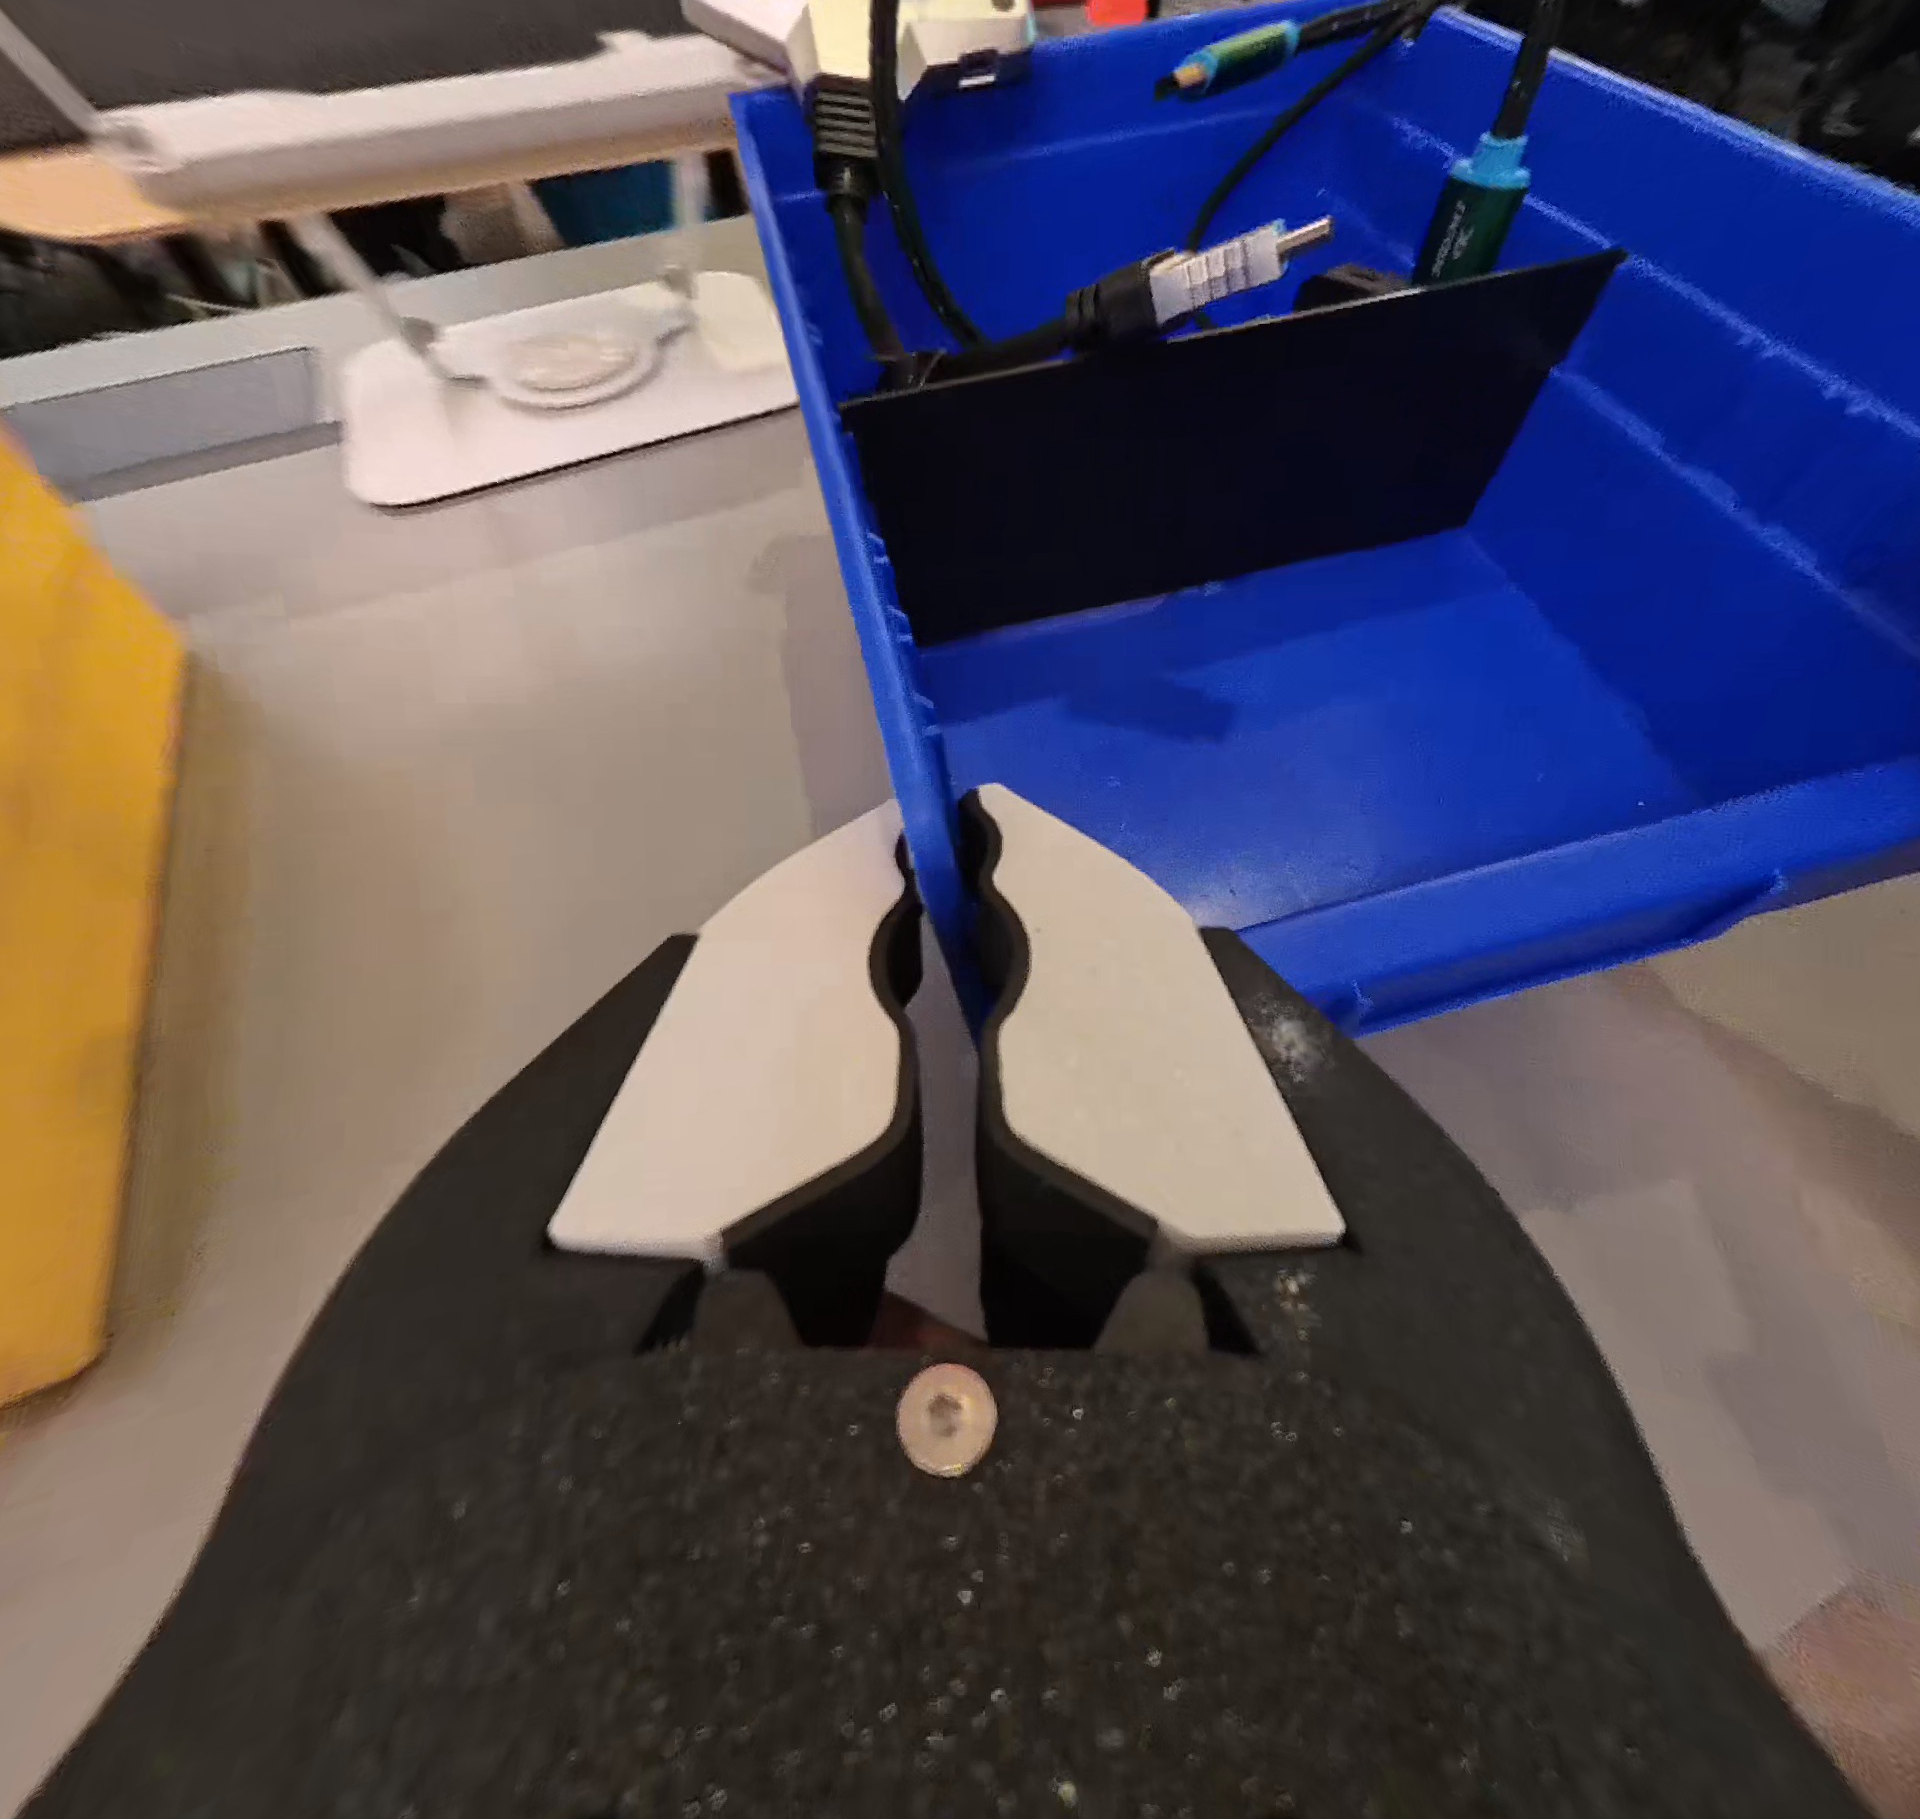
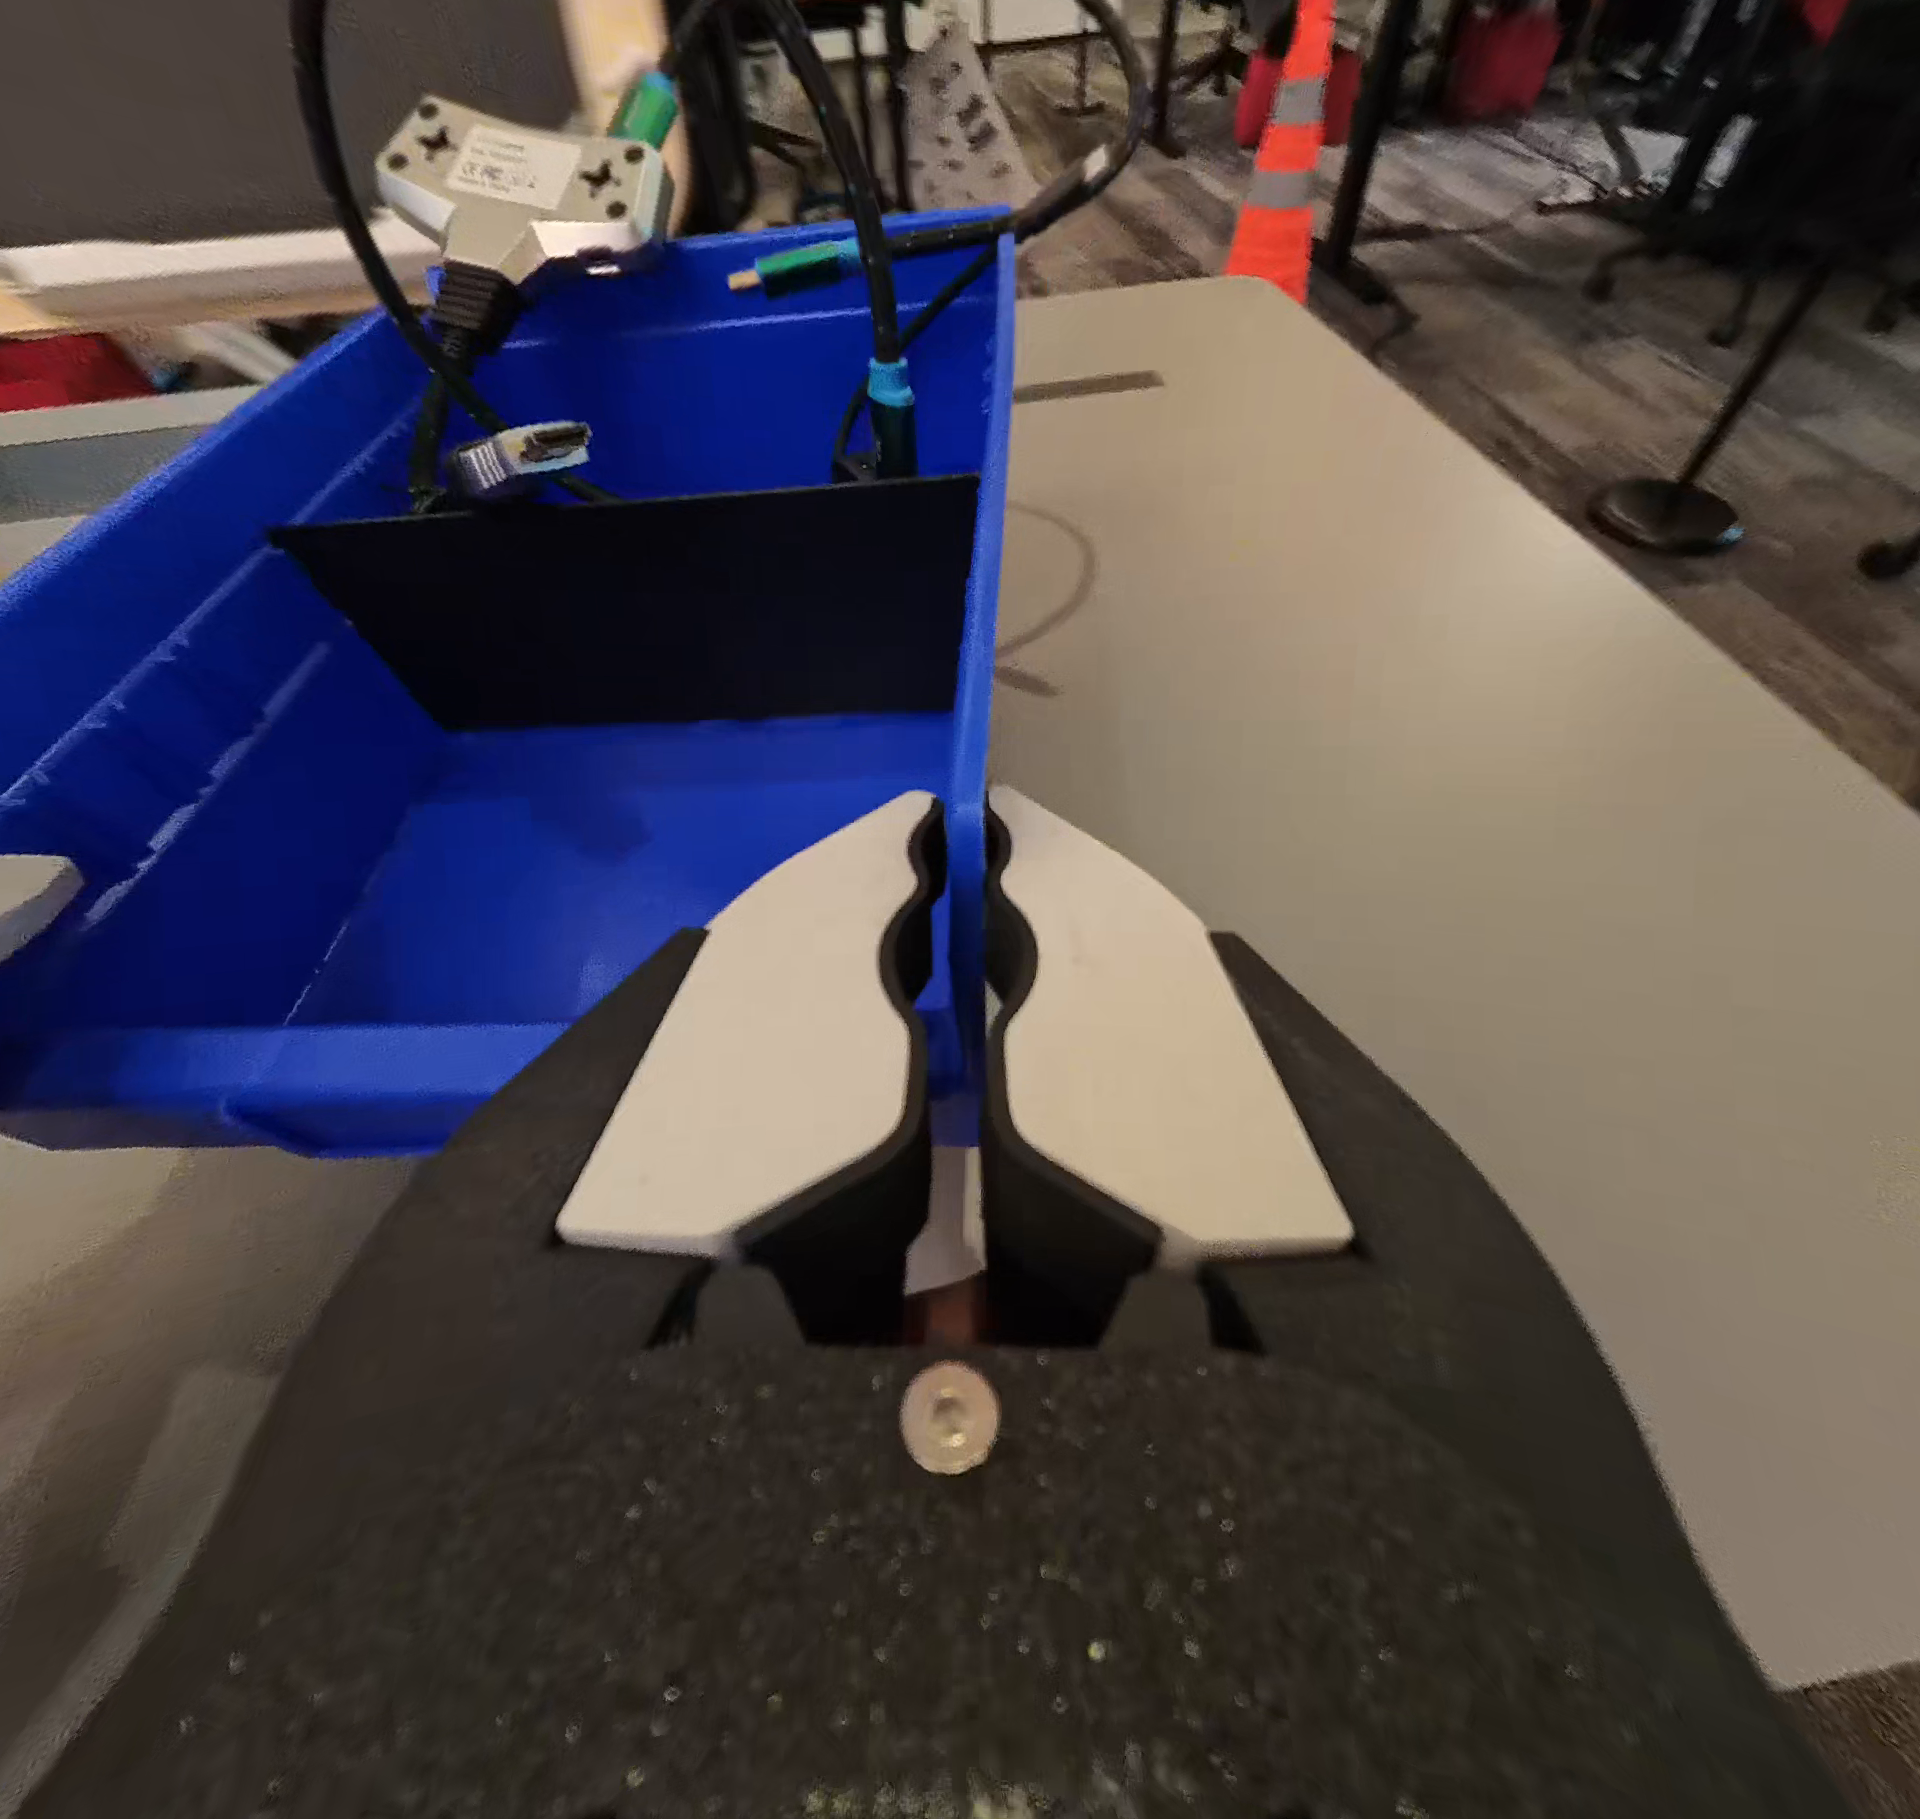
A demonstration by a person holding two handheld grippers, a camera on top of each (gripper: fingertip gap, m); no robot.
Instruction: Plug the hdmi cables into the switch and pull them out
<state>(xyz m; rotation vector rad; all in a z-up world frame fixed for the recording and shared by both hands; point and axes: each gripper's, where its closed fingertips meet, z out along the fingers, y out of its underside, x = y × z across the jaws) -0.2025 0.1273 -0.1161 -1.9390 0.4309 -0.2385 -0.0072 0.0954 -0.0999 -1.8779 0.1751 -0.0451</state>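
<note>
Left gripper clamped on bin left wall, right gripper on right wall. Best kept level, both grips firm, lest cables spill. Behind divider: one grey switch perched on far rim, four visible plugs, one still seated in switch.

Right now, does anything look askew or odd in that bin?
Yes. The blue bin is tilted, with left gripper and right gripper each clamped on a side wall. The grey switch perches on the far rim, hanging partly outside, cables looping loose.
</note>
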